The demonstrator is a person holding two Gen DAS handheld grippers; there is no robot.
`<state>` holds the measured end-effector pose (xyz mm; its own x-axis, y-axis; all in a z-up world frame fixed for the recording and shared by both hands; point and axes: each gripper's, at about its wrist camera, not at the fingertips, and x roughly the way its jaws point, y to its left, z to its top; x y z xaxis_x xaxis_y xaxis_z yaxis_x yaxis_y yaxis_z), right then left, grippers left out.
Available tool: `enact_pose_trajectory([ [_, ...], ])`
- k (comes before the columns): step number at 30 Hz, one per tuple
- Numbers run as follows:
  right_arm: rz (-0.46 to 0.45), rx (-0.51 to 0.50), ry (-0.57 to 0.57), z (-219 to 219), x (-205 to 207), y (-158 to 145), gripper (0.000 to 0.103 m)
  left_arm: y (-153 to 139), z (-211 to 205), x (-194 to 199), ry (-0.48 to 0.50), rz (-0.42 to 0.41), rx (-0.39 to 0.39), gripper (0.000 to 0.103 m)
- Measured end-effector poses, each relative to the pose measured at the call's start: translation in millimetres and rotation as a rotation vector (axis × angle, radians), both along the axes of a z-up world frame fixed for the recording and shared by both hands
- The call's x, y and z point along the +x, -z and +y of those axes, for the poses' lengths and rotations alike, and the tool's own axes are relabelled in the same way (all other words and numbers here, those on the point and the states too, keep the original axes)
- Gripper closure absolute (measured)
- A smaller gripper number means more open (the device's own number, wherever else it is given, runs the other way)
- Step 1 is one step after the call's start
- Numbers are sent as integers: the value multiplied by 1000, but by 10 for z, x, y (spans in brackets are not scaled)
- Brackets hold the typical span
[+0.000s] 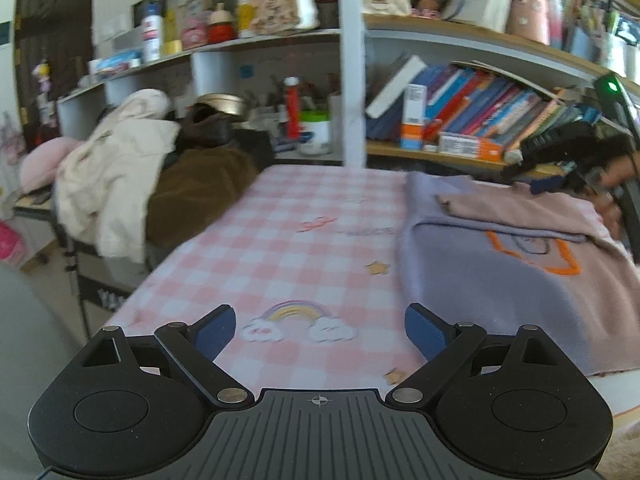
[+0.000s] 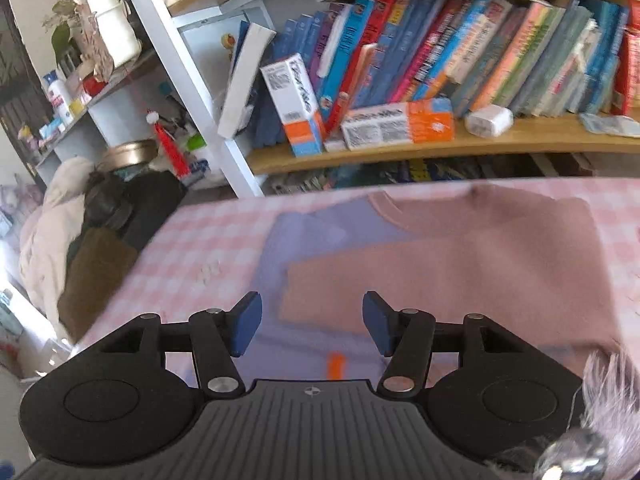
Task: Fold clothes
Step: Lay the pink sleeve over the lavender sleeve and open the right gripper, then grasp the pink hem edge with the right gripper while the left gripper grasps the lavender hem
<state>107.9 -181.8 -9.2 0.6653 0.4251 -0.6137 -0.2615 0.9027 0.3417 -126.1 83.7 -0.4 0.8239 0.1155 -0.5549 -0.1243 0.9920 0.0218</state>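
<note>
Over the sweater (image 2: 460,264), right gripper (image 2: 312,330) and left gripper (image 1: 320,334) both open, empty; shallow pinch could undo the fold.

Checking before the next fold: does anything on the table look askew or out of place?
Nothing spilled or damaged. The sweater lies part-folded, its pink part lapped unevenly over the lavender part. Both the left gripper and the right gripper are open and empty.
</note>
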Motion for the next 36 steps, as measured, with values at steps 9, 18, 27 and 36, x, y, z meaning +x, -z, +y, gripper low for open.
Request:
enact_pose_trajectory([
  [9, 82, -86, 157, -739, -966, 211, 49, 167, -119, 363, 44, 53, -106, 9],
  [18, 127, -150, 355, -1223, -1755, 380, 50, 358, -242, 601, 60, 142, -171, 9],
  [27, 153, -148, 423, -1439, -1928, 365, 50, 433, -168, 634, 52, 189, -247, 9],
  [36, 207, -151, 408, -1462, -2000, 437, 56, 449, -124, 572, 58, 192, -250, 19],
])
